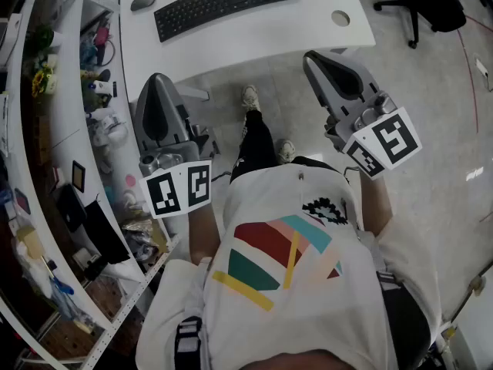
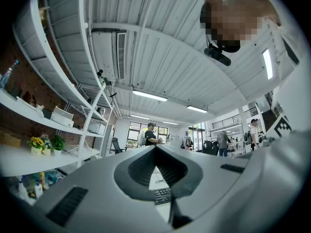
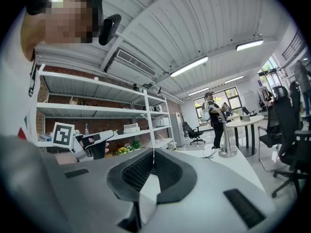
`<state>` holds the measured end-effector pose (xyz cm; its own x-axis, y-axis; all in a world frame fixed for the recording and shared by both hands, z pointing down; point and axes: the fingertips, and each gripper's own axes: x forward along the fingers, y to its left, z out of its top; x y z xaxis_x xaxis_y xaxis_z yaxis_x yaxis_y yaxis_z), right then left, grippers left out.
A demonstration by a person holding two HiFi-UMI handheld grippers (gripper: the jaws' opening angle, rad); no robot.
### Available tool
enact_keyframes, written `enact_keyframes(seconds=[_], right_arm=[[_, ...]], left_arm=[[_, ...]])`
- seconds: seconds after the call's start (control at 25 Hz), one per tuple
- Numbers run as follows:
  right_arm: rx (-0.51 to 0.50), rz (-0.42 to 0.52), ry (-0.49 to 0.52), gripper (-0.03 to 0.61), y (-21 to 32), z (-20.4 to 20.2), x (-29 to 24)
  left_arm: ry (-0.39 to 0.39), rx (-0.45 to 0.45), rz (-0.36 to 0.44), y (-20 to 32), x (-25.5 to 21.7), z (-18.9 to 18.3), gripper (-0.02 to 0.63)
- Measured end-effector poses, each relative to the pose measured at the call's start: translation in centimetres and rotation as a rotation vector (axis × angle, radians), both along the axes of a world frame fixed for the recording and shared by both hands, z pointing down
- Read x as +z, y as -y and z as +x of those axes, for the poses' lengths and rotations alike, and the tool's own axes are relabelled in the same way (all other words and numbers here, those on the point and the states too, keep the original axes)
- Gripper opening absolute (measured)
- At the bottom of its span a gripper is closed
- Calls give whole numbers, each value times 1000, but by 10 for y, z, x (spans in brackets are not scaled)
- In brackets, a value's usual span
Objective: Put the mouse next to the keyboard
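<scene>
Closed tip to tip on the left gripper (image 1: 159,79), as seen in the left gripper view, with nothing between the jaws. Closed fully also on the right gripper (image 1: 313,55), tips meeting in one thin line in the right gripper view, and holding nothing. Both held in the air at the middle of the head view, in front of the person's white shirt (image 1: 285,284) with coloured stripes. Pointing toward the top of the frame and well apart from each other. Carrying each a marker cube (image 1: 179,190) at the rear end, nearest to the body.

Lying at the upper left of the head view, on the white bench (image 1: 308,29), the grey mouse (image 1: 142,1). Placed just beside the left end of the black keyboard (image 1: 226,2), not touching it as far as can be seen. Well apart from both grippers, with pale floor (image 1: 431,91) between. Near the right edge of the bench, a small round grey disc (image 1: 340,18).

Along the left side of the head view, white shelves (image 1: 46,156) crowded with small things. At the upper right, on the floor, a black office chair (image 1: 424,2). Between the grippers, two pale shoes (image 1: 250,97) of the person. Visible through the gap under the left jaws, in the left gripper view, a part of the keyboard. Far off in both gripper views, standing people (image 3: 214,113) in an open office room.
</scene>
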<state>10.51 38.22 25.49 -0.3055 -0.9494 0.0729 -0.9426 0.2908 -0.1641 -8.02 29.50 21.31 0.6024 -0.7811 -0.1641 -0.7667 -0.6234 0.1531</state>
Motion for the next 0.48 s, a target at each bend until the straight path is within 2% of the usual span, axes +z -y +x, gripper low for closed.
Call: enact_keyframes(seconds=[0.28, 0.48], right_arm=[[-53, -45, -70, 12, 160, -17, 1], [-109, -63, -117, 12, 269, -40, -8]], left_arm=[[13, -4, 6, 138, 5, 2, 44], [-10, -22, -46, 238, 13, -6, 44]])
